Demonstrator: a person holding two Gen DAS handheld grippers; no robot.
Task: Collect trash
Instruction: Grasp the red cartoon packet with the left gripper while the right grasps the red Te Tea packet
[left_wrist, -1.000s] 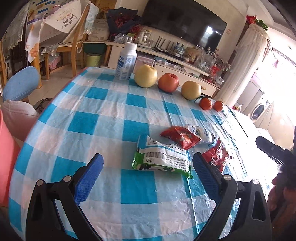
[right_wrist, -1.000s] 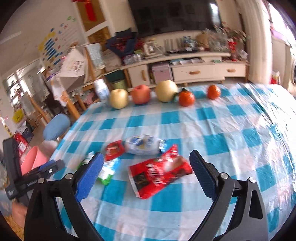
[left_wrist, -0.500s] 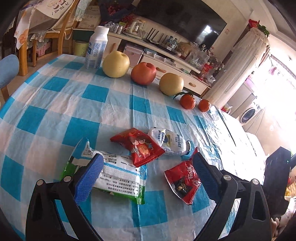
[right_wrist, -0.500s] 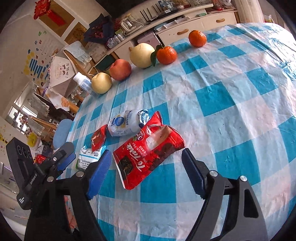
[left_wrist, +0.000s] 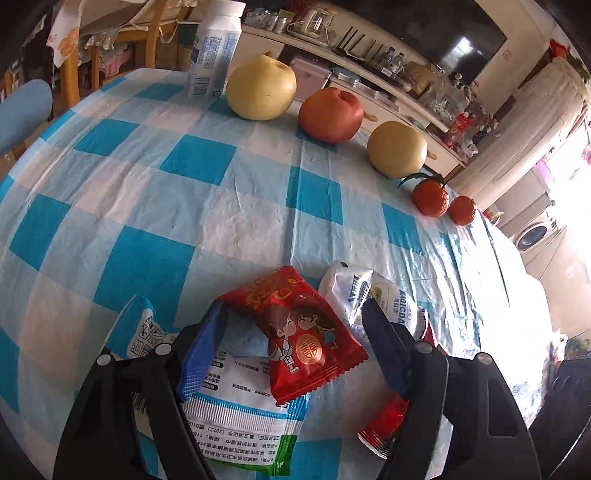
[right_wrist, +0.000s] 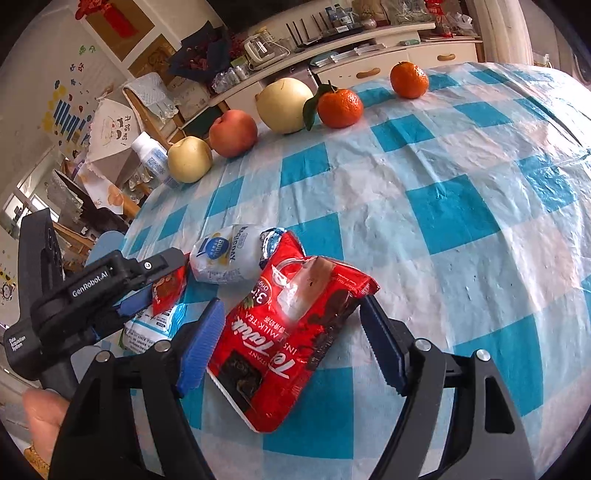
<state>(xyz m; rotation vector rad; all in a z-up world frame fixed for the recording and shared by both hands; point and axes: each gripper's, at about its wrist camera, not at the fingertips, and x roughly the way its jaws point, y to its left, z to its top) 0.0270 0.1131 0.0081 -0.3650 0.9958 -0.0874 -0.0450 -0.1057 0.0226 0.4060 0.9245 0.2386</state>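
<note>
My left gripper (left_wrist: 295, 345) is open, its blue pads either side of a small red candy wrapper (left_wrist: 299, 332) that lies partly on a green-and-white packet (left_wrist: 236, 410). A white-and-blue pouch (left_wrist: 373, 299) lies just to the right. My right gripper (right_wrist: 291, 345) is open, its pads straddling a red milk-tea packet (right_wrist: 291, 339). In the right wrist view the left gripper (right_wrist: 140, 295) is at the left, around the candy wrapper (right_wrist: 168, 290), with the white pouch (right_wrist: 225, 254) beside it.
Along the far edge of the blue-checked tablecloth (left_wrist: 155, 192) stand a milk bottle (left_wrist: 214, 51), two pears (left_wrist: 260, 86), an apple (left_wrist: 330, 114) and two tangerines (left_wrist: 430, 197). A blue stool (left_wrist: 22, 110) and wooden chairs stand left of the table.
Both grippers have moved forward and down to the wrappers. The left now straddles the candy wrapper, the right the milk-tea packet. Both jaw gaps look slightly narrower.
</note>
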